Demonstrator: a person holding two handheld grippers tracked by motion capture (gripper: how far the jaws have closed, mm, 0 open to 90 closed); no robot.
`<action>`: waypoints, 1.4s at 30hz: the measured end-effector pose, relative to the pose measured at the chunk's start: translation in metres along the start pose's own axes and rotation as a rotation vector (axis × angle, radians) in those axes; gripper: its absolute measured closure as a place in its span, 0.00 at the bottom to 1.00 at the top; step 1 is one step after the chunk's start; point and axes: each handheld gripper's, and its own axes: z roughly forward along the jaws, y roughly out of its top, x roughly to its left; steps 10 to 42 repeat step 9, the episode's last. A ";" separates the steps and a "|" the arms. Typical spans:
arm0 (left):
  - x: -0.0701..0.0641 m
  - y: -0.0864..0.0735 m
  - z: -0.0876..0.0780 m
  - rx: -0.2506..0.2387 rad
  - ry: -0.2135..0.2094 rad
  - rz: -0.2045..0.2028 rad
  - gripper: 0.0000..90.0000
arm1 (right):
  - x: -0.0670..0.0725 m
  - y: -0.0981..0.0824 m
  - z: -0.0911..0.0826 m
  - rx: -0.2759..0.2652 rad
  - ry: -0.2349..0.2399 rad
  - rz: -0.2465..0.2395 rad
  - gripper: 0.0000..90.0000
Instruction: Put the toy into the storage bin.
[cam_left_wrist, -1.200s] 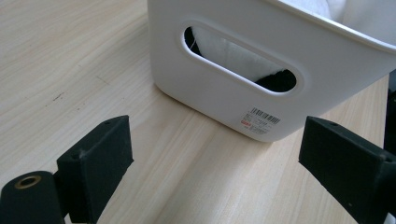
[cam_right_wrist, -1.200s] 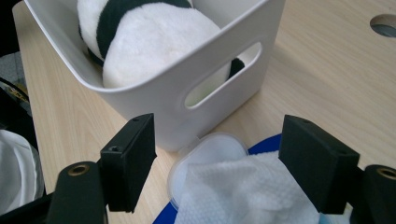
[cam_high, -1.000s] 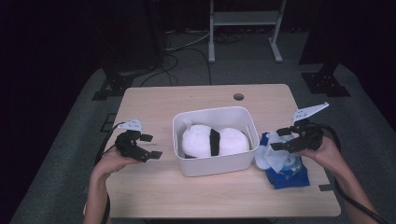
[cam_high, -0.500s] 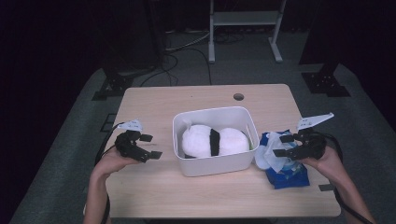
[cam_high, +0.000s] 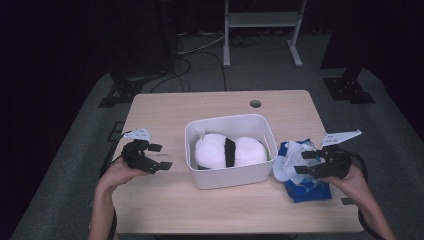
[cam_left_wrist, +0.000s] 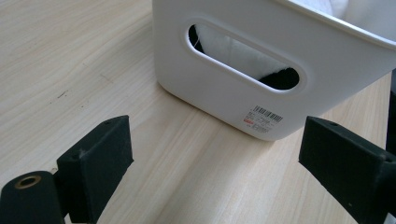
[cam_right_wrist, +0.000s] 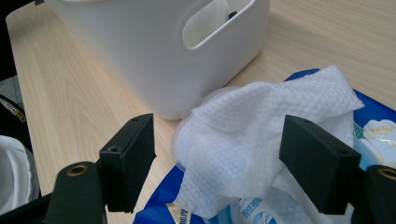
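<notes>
While the right gripper (cam_right_wrist: 218, 163) stands wide open and empty, the wipe (cam_right_wrist: 261, 126) at twelve o'clock should be pinched by its raised fold.

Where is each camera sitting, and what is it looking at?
High view: above the person's side, looking forward and down at the table; forearms, left gripper, right gripper show.
Left gripper view: on that gripper, facing the white bin; open jaws.
Right gripper view: facing the wipe; open jaws.
All share the bin.

Dim room; grey carpet floor (cam_high: 75, 165); light wooden table (cam_high: 200, 107); white metal stand (cam_high: 262, 22) and cables (cam_high: 200, 52) behind
</notes>
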 end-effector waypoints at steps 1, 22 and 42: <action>0.000 0.000 0.000 -0.002 -0.002 0.001 0.09 | 0.000 -0.001 0.000 -0.004 0.003 -0.002 0.28; 0.000 0.000 0.001 0.004 -0.007 0.006 0.09 | 0.005 -0.006 -0.003 -0.007 -0.003 -0.006 0.28; 0.000 0.000 0.001 0.004 -0.007 0.006 0.09 | 0.005 -0.006 -0.003 -0.007 -0.003 -0.006 0.28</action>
